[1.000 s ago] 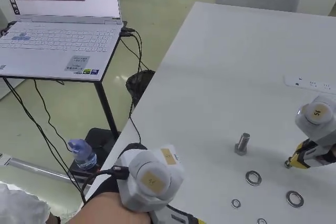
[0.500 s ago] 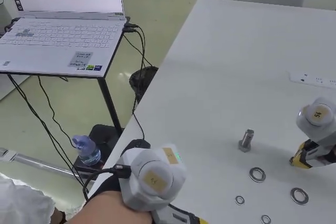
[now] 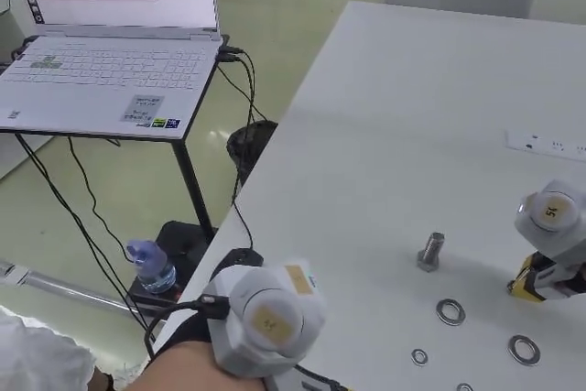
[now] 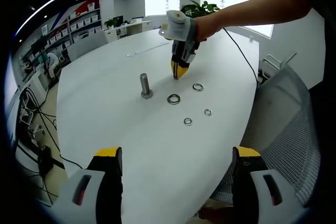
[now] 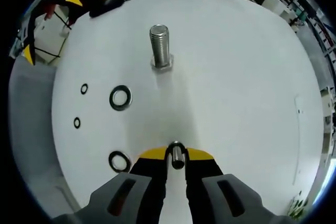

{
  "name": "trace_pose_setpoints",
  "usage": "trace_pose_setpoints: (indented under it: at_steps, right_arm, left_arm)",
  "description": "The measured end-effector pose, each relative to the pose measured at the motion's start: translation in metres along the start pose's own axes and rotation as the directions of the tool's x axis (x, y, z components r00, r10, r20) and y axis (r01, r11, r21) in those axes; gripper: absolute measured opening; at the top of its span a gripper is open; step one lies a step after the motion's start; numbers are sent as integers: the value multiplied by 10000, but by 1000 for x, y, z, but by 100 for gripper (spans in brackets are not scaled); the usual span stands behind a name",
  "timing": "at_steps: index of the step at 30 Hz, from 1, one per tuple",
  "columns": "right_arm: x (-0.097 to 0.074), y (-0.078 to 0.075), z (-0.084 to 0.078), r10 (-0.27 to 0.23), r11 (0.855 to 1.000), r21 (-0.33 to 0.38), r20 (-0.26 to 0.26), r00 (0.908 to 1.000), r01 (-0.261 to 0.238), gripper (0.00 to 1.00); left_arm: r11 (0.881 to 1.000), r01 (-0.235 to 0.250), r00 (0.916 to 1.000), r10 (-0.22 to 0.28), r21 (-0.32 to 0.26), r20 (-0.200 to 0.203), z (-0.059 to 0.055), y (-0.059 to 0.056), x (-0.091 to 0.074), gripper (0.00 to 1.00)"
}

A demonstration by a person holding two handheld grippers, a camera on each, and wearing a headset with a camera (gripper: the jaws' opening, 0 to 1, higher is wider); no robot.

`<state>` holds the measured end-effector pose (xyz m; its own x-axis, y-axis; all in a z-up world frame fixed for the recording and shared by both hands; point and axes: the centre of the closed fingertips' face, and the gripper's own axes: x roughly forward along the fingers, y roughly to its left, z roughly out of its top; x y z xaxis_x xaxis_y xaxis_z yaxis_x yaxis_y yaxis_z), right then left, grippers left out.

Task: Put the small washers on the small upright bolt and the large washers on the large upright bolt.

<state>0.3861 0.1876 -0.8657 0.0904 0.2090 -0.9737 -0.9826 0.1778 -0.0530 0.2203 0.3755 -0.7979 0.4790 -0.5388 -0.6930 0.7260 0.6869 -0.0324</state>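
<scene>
The left hand-held gripper and right hand-held gripper share white rounded housings, round tan stickers and yellow-tipped jaws. A black cable plugs into the left one, beside a black glove.

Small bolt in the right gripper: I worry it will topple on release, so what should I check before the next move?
1. Right gripper shut on the small silver bolt: ok.
2. Small silver bolt seated flat on the white table: cannot tell.
3. Large silver bolt upright: ok.
4. Two large steel washers and two small steel washers lie flat, apart from both bolts: ok.
5. Left gripper open and free: ok.
</scene>
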Motion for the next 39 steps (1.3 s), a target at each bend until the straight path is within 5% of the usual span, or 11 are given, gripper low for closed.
trace_pose_setpoints:
  at_steps: [23,39]
  right_arm:
    - [-1,-1,4,-30,9999,129,59,10000,29,19]
    - [-30,-4,25,-127,9999,93,730,9973,120,20]
  left_arm:
    - [10000,54,10000,-54,18,-17,-2,-2,-2,85]
    - [9998,-17,9997,13,179,227,9,-2,-4,85]
